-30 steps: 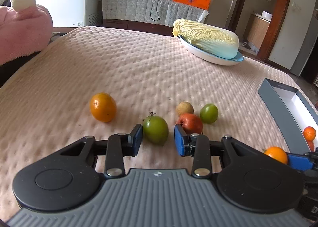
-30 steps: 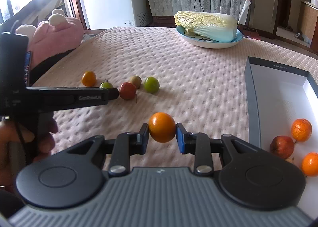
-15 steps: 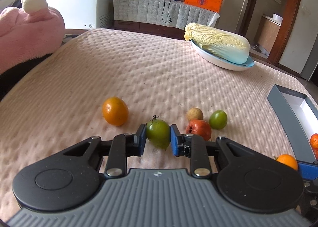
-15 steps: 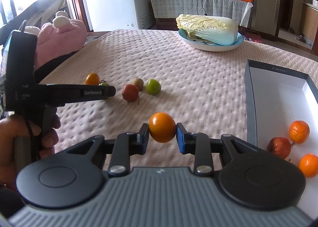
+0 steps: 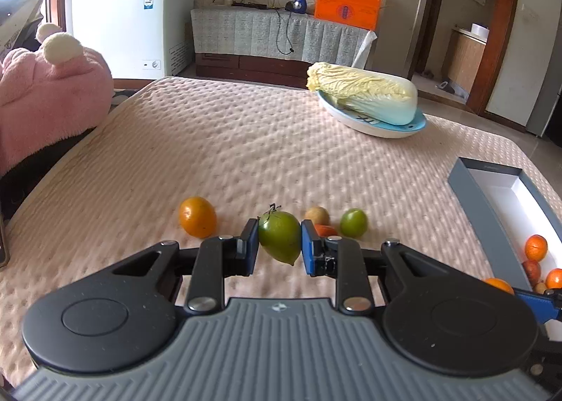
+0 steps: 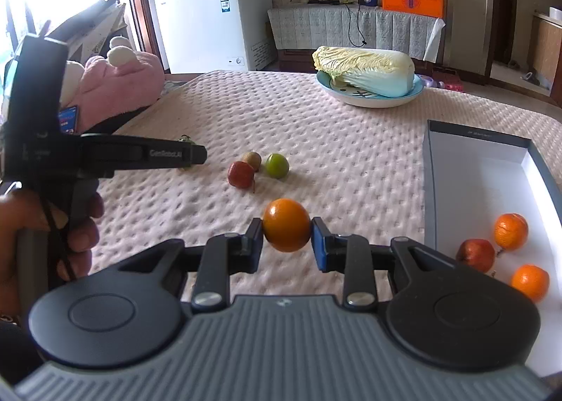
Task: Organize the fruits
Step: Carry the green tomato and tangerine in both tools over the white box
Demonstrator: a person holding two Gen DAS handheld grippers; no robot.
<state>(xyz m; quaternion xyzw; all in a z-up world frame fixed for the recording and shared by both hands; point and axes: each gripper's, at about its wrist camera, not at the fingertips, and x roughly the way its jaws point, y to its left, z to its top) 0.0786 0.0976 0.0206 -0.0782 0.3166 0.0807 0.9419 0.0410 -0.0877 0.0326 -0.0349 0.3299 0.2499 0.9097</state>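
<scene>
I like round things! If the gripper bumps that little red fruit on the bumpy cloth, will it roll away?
The red fruit looks round and smooth, so a bump would probably roll it. The dimpled tablecloth may slow it. The brown fruit sits right beside it and would likely stop it that way.

Fruit [image 5: 280, 241] sits between my left gripper [image 5: 280, 248] fingers; another fruit [image 5: 197, 216] lies left of it. Box [image 6: 430, 186] right of my right gripper [image 6: 287, 241], cabbage [image 6: 363, 70] on plate [image 6: 372, 99] behind.
</scene>
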